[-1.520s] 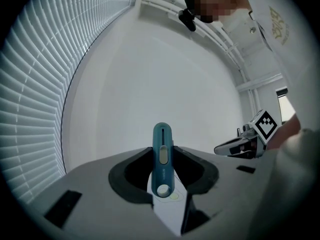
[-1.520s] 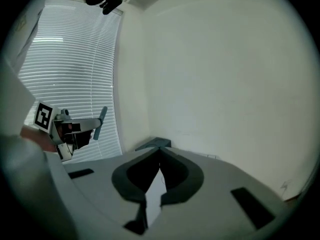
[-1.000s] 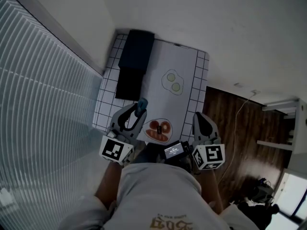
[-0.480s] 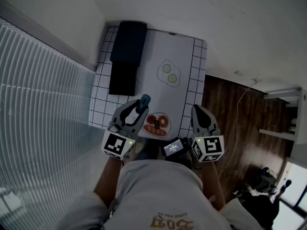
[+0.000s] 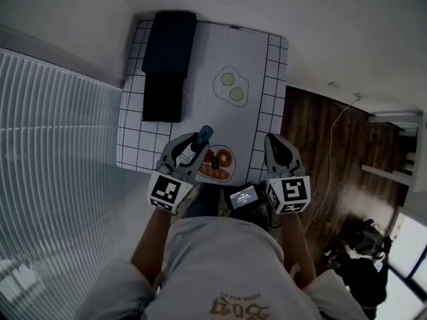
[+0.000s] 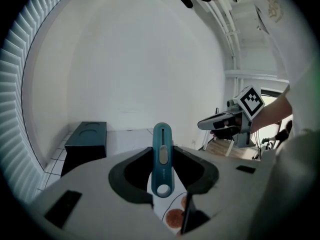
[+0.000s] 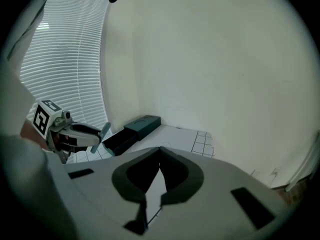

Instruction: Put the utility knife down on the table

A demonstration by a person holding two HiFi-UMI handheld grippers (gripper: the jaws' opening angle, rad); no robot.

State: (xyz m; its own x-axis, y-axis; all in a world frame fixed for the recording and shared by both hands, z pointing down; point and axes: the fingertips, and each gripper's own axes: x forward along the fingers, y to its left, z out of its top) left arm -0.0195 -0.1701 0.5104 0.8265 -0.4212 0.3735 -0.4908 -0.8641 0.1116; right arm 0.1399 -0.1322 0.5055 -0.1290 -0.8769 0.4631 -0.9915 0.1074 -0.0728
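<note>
The desk [image 5: 257, 59] is white with a grid-lined border. At its far left sits a black box [image 5: 170, 39], with a lower black tray [image 5: 162, 97] just nearer than it. Two outlined drawings lie on the white middle: a pair of green circles [image 5: 230, 87] farther off and a red pair [image 5: 219, 163] at the near edge. Blinds [image 5: 53, 145] run along the left and wooden floor [image 5: 320, 152] shows on the right.

The left gripper [image 5: 192, 147] pinches the teal utility knife [image 6: 162, 159] by its sides, over the near edge of the desk just left of the red drawing. The knife is not lying on the desk. Its long axis runs along the gripper's jaws, away from the person, with the ringed end nearest and the slider face up.

The right gripper [image 7: 159, 153] hangs over the near right corner, its tips pressed together on nothing.
</note>
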